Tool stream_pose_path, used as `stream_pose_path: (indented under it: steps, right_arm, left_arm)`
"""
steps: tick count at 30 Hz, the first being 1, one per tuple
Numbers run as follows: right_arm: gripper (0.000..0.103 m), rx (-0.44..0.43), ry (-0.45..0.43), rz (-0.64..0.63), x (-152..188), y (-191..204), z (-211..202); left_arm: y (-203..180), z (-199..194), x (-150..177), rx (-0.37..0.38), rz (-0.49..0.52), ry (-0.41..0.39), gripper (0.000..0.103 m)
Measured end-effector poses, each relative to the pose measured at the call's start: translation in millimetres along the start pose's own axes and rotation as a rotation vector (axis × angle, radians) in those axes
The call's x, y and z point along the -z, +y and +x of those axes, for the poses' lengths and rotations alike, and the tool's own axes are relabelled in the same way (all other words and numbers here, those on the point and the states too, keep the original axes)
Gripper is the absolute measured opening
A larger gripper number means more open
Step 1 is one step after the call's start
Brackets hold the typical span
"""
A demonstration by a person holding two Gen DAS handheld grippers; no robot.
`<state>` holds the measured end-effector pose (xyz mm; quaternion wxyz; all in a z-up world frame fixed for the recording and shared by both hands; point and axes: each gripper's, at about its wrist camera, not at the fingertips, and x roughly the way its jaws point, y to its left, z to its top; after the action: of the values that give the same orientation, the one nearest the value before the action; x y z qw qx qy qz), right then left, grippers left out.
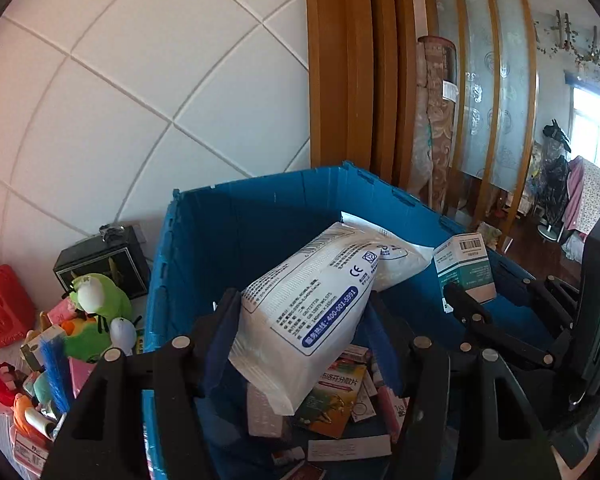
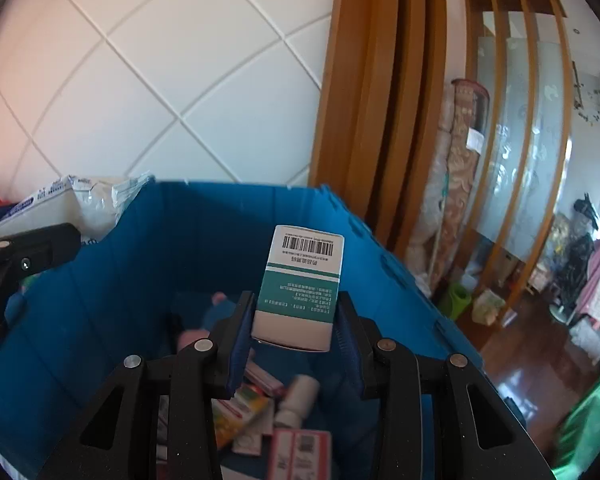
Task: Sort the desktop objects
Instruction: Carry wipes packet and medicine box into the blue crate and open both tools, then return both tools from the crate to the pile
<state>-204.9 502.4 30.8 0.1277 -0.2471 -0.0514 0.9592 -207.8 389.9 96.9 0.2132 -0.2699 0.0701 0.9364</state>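
Two loads hang over the blue crate (image 1: 228, 232). Your left gripper (image 1: 300, 320) clamps the white pack (image 1: 308, 312) above the boxes inside; plush toys (image 1: 96, 312) crowd the table (image 1: 0, 432) beside it. Your right gripper (image 2: 294, 328) pinches the teal box (image 2: 300, 292) over bottles (image 2: 296, 404), nothing blocking release.

Left hand-held gripper (image 1: 300, 320): jaws about half apart, blue pads pressed on both sides of a white pack (image 1: 312, 312), pointing forward and downward. Right hand-held gripper (image 2: 294, 332): jaws narrow, clamped on a small teal-and-white box (image 2: 300, 292), likewise angled downward, just beside the left.
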Motion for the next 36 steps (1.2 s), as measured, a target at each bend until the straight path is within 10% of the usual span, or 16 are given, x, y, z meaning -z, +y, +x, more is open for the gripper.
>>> stream_pose_path:
  steps: [21,26,36]
  right_arm:
    - [0.041,0.015,0.055,-0.012,13,-16,16]
    - [0.071,0.032,0.048,0.006,11,-17,12]
    - [0.100,0.046,0.022,0.048,10,-21,5]
  left_arm:
    - [5,40,10,-0.019,-0.018,0.121,0.064]
    - [2,37,13,-0.033,0.009,0.099,0.064]
    - [8,30,13,-0.049,-0.020,0.063,0.064]
